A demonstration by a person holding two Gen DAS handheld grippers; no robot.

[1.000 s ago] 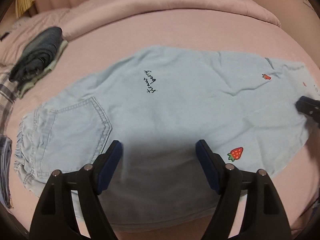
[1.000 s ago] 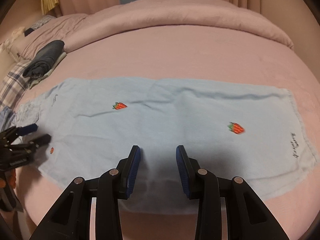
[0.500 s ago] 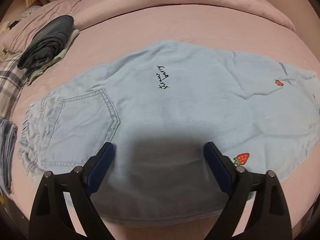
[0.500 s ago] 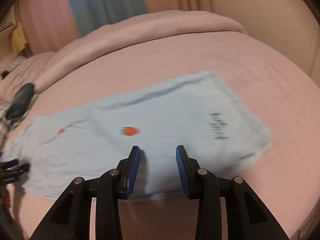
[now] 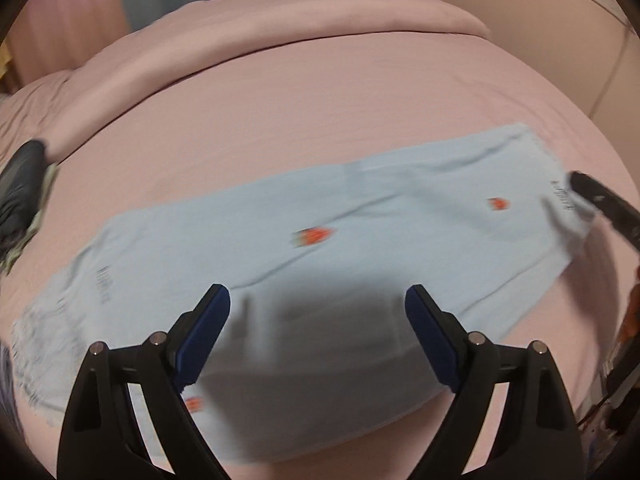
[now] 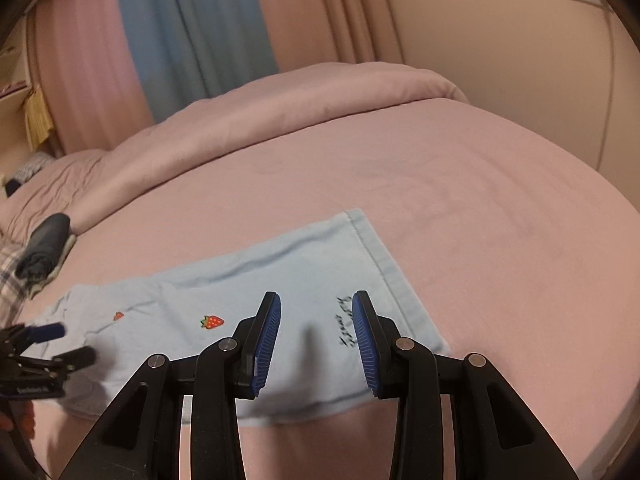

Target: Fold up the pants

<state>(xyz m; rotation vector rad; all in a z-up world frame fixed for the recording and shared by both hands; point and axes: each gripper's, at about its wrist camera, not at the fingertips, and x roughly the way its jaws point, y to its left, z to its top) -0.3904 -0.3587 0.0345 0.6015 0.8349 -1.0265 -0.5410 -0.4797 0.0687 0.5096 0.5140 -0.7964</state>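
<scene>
- The pants [image 6: 248, 304] lie flat on the bed [image 6: 460, 208], spread ahead of both my grippers, their hem end under my right one.
- They are pale blue, soft denim, with a stitched hem, strawberry patches [image 6: 212, 321] and black script [image 6: 347, 322] I cannot read; the left view is blurred.
- My right gripper [image 6: 318, 332] hovers over the script, jaws partly apart, holding nothing.
- My left gripper [image 5: 318, 322] hovers over the near edge, jaws wide apart, holding nothing.
- Dark folded clothes [image 6: 44, 246] sit far left of my right gripper, near a rolled pink duvet [image 6: 280, 108]; curtains [image 6: 192, 32] hang beyond.
</scene>
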